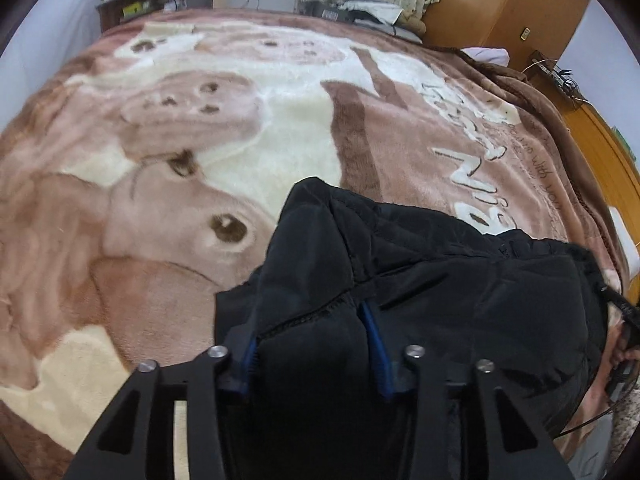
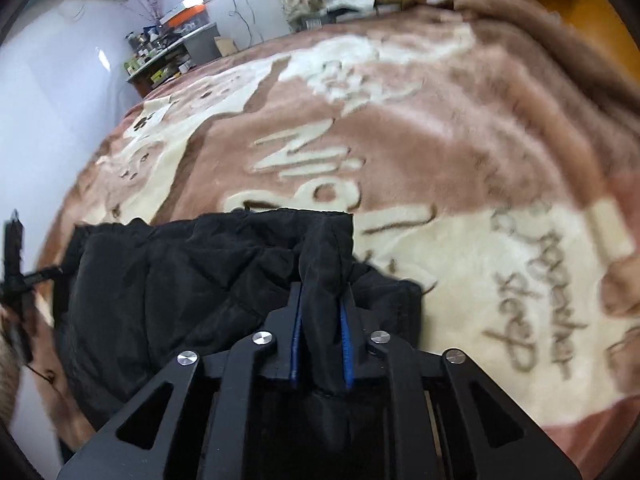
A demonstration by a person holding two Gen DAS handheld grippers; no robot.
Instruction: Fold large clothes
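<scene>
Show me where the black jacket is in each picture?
Left wrist view: black jacket fills the lower middle and right, pinched by the left gripper.
Right wrist view: black jacket lies lower left, pinched by the right gripper.
Shared landmark: brown blanket.

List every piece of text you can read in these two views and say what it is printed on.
"Nig": start of a large cream word on the brown blanket; the black jacket covers the rest.
"sleep": brown script on the blanket's cream patch.
"with you": small script on the blanket; the words around it are too small to read.
Shelf items: labels too small to read.
</scene>
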